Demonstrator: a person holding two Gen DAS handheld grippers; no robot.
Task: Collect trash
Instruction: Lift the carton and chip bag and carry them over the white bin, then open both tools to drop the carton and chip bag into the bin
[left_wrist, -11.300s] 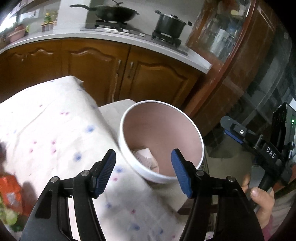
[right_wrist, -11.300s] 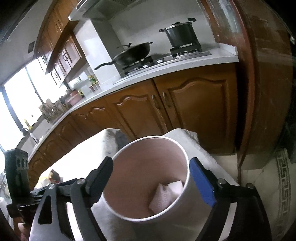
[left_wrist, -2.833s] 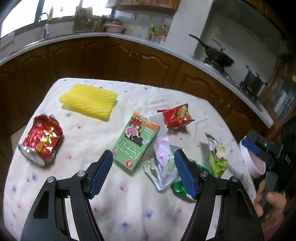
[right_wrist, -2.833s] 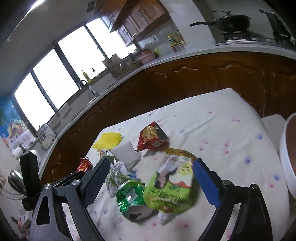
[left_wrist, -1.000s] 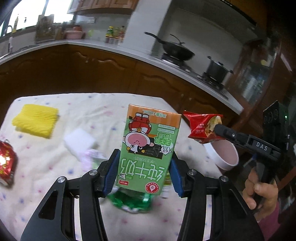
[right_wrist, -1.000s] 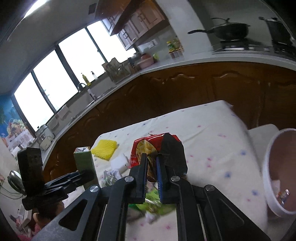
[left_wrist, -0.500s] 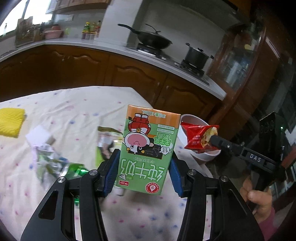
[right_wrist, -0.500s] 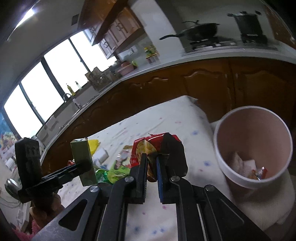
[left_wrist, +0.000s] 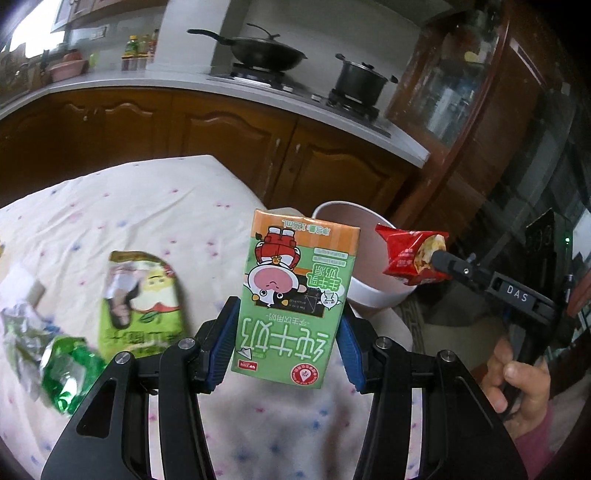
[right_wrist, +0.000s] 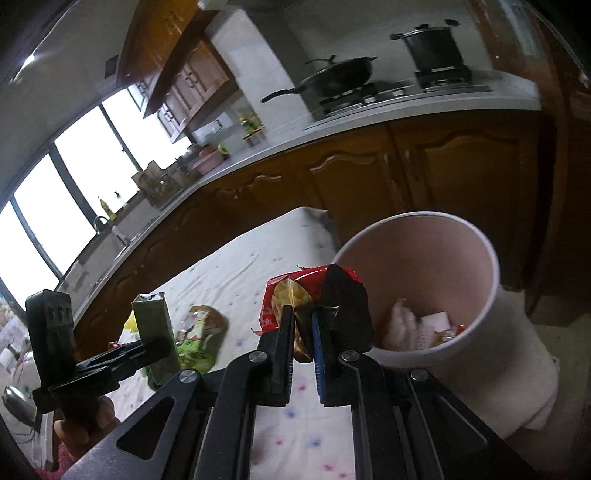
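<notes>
Trash bin (right_wrist: 476, 254), white rim and pink inside, stands off the table's far corner, at 2 o'clock from the right gripper (right_wrist: 303, 334); crumpled paper and wrappers lie at its bottom. Right gripper clenched on a red snack wrapper (right_wrist: 295, 295), held just short of the rim. Left gripper (left_wrist: 286, 345) grasps a green milk carton (left_wrist: 295, 295) upright between blue pads, print upside down, bin behind it at 1 o'clock. On the spotted tablecloth (left_wrist: 129, 206), at 9 o'clock of the carton: green snack bag (left_wrist: 142, 299), crushed green can (left_wrist: 66, 373). A hand (left_wrist: 521, 380) grips the right handle.
</notes>
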